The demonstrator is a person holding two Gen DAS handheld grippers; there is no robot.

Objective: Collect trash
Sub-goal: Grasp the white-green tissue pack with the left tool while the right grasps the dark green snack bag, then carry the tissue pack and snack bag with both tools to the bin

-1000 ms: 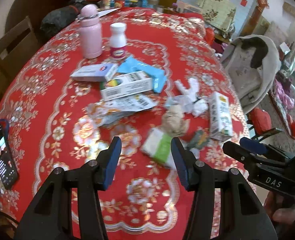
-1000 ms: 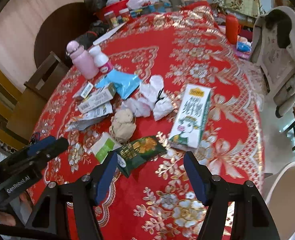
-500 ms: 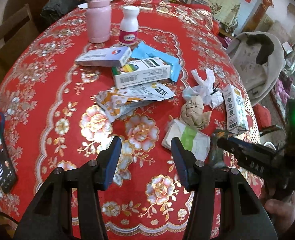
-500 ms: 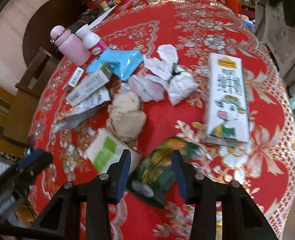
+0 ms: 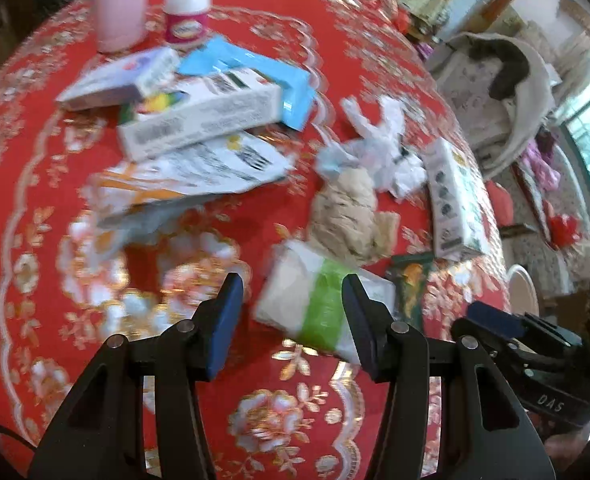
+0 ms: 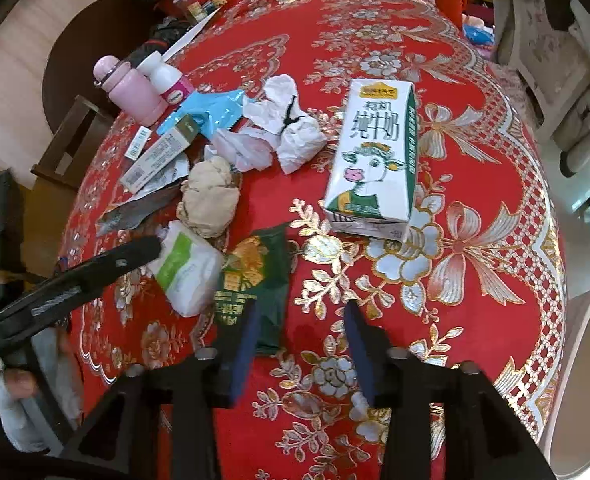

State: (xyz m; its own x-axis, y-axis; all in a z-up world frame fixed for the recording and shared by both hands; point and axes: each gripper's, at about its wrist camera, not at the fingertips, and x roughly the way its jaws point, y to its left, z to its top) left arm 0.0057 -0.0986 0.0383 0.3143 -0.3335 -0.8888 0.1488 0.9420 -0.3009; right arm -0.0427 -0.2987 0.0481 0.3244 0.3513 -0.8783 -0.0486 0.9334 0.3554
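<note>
Green-and-gold snack wrapper (image 6: 255, 280) lies flat on the red tablecloth (image 6: 475, 168), long axis running from the right gripper (image 6: 299, 344) toward the milk carton (image 6: 375, 152). Near end hidden behind the gripper's left finger. Crinkled foil; print too blurred to read, probably food. Right gripper jaws apart, empty. Left gripper (image 5: 291, 316) also spread, straddling the white-and-green tissue pack (image 5: 319, 304).
</note>
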